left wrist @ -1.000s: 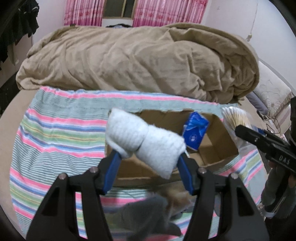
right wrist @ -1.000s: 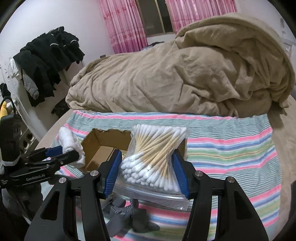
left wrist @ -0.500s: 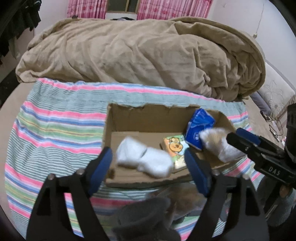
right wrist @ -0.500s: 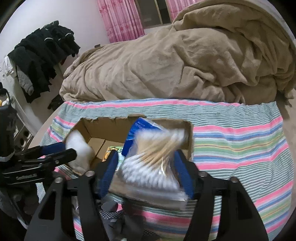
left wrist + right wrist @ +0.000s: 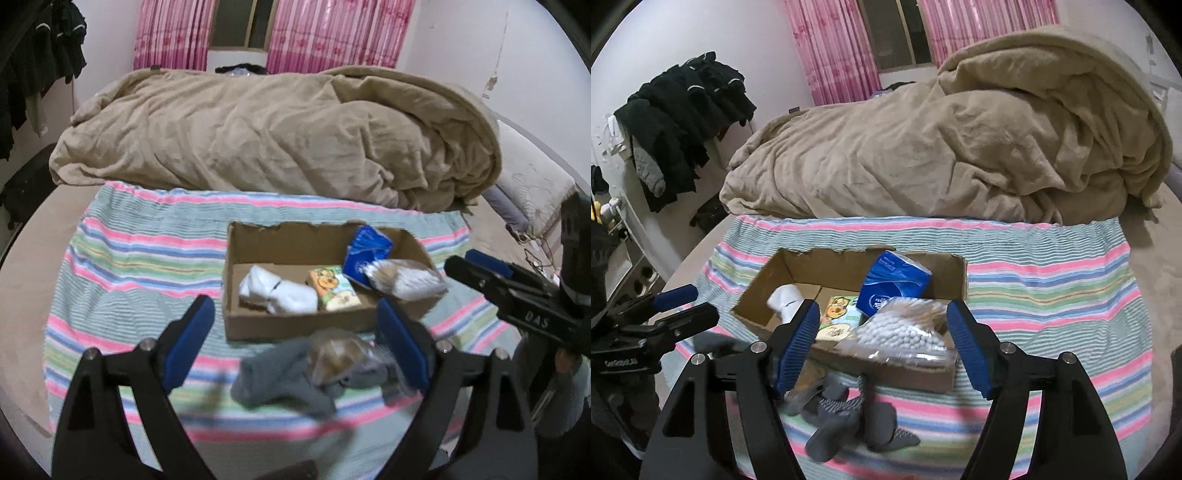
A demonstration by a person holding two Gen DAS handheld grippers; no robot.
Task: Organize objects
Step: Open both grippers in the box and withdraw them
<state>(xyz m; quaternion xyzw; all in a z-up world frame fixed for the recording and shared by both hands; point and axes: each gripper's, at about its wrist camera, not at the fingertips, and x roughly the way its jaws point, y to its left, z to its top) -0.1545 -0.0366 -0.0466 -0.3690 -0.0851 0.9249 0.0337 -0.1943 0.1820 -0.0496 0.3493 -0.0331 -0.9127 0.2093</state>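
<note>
An open cardboard box (image 5: 258, 240) lies on a striped cloth. Inside it are a rolled pair of white socks (image 5: 277, 291), a cartoon-printed pack (image 5: 334, 291), a blue tissue pack (image 5: 365, 251) and a bag of cotton swabs (image 5: 404, 282). My left gripper (image 5: 293, 325) hangs just in front of the box, jaws opening, with nothing held. My right gripper (image 5: 882, 317) is open above the box's (image 5: 827, 266) near right corner. The swab bag (image 5: 905, 332) rests there between its fingers, untouched by the pads. Grey socks (image 5: 288, 380) and a small clear bag (image 5: 343, 358) lie in front of the box.
The striped cloth (image 5: 147, 258) covers the near part of a bed. A heaped beige blanket (image 5: 277, 140) fills the far side. Dark clothes (image 5: 683, 122) hang at the left wall. A pillow (image 5: 532, 184) lies at the right edge. Each gripper shows in the other's view.
The left gripper let go of the white socks, which now lie in the box, and drew back and up. The right gripper released the swab bag into the box's right end.
</note>
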